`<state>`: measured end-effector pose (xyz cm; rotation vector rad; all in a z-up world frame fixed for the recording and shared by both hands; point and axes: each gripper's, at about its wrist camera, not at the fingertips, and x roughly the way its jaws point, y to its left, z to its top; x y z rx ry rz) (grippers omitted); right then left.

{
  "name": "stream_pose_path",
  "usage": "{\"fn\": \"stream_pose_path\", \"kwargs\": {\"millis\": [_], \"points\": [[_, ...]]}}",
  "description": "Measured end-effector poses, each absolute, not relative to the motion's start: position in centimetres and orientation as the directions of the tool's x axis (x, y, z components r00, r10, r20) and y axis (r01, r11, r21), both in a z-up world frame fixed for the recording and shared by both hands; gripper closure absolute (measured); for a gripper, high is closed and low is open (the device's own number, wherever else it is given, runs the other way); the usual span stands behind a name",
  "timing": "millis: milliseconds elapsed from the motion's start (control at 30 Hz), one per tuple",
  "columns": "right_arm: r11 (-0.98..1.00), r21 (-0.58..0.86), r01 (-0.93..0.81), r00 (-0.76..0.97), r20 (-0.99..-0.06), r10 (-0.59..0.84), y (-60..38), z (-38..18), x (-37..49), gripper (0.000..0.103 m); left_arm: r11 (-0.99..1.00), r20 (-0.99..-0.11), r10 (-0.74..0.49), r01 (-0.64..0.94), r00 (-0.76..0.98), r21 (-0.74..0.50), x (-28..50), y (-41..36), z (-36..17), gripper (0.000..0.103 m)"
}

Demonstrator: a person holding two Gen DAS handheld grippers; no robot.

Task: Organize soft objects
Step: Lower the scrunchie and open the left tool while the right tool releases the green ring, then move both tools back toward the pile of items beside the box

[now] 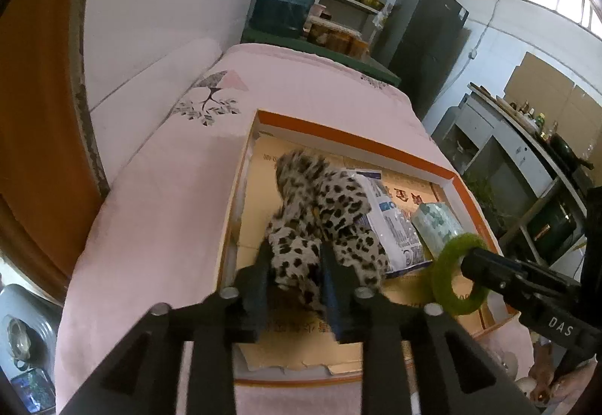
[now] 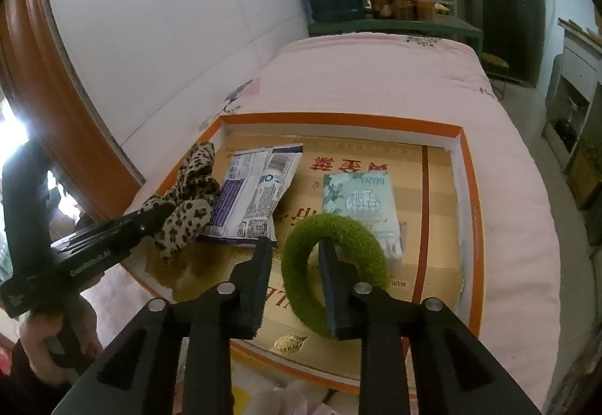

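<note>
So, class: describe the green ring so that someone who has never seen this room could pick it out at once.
Find the pink-covered bed, then the orange-rimmed box lying on it. The green ring is at the box's near edge, between the fingers of the right tongs, just in front of a pale floral tissue pack. It is the only fuzzy, moss-green hoop there.

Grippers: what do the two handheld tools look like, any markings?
Both are matte black with flat, blade-like fingers on angular arms with triangular cut-outs and silver pivot bolts. The left tool carries white lettering along its body, too blurred to read; the right tool reads "DAS". No cables or sleeves are visible.
</note>
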<state>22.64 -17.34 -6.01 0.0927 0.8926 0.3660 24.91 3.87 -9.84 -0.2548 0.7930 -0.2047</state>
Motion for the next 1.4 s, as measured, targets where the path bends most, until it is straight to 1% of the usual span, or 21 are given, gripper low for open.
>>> {"fn": "stream_pose_path", "kwargs": {"millis": [67, 167, 533, 900, 1400], "points": [[0.934, 0.231, -0.272, 0.572, -0.742, 0.35, -17.4, -5.9, 22.6, 0.073, 0.952, -0.673, -0.271, 0.086, 0.688, -0.295, 24.8, 3.9, -9.8, 0.059], [0.934, 0.232, -0.27, 0.575, -0.74, 0.35, -17.5, -5.7, 22.3, 0.072, 0.955, -0.673, -0.265, 0.09, 0.691, -0.284, 24.6, 3.6, -9.6, 0.055], [0.935, 0.238, -0.263, 0.592, -0.726, 0.351, -18.3, -4.7, 20.9, 0.069, 0.967, -0.658, -0.227, 0.087, 0.718, -0.238, 23.6, 3.4, -8.2, 0.054], [0.935, 0.237, -0.263, 0.613, -0.708, 0.352, -18.4, -3.3, 18.9, 0.069, 0.974, -0.634, -0.207, 0.094, 0.745, -0.208, 21.4, 3.1, -6.5, 0.054], [0.936, 0.233, -0.262, 0.645, -0.679, 0.35, -18.6, -1.0, 15.4, 0.069, 0.97, -0.597, -0.222, 0.11, 0.771, -0.218, 18.1, 3.2, -4.4, 0.054]]}}
